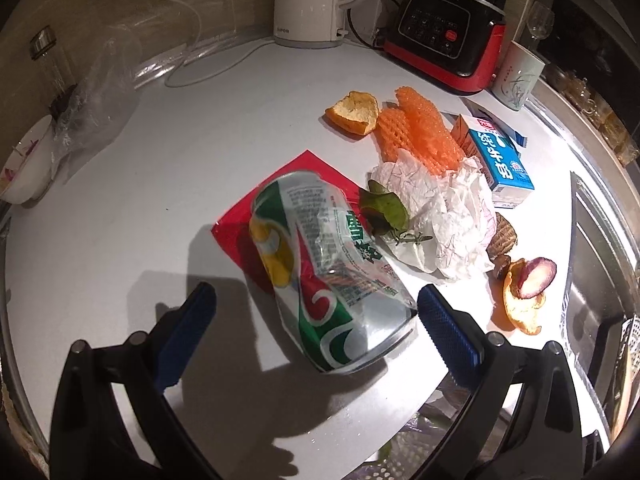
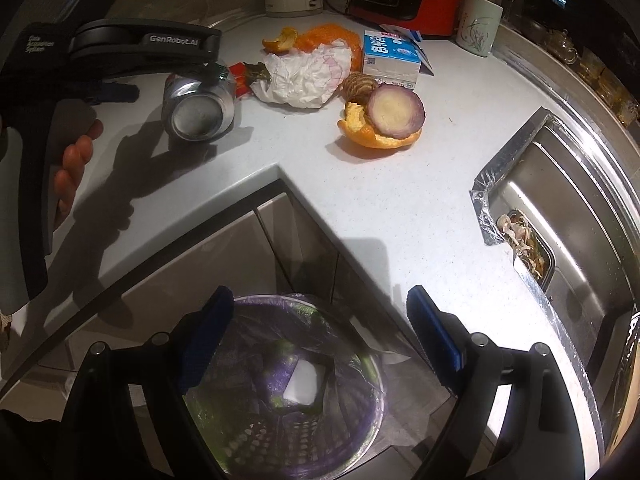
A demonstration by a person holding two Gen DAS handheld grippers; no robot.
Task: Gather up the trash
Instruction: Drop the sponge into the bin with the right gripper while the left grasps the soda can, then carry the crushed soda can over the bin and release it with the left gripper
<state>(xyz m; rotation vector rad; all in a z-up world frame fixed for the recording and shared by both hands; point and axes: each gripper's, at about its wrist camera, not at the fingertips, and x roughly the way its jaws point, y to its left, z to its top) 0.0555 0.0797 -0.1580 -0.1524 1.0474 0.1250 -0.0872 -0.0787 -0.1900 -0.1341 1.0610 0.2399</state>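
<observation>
Two leaves [image 1: 386, 210] touch crushed can [image 1: 332, 272]; crumpled paper [image 1: 444, 216] just beyond.

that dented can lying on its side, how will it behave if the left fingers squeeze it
The can is already crumpled, so it is probably empty, light, and will likely buckle further. Its shiny metal may slip on the fingers. Lying on its side, it could roll if nudged.

Black hand-held gripper [image 2: 320, 340], blue ribbed pads [image 2: 430, 336], silver screws, bare fingers [image 2: 74, 164]
</observation>
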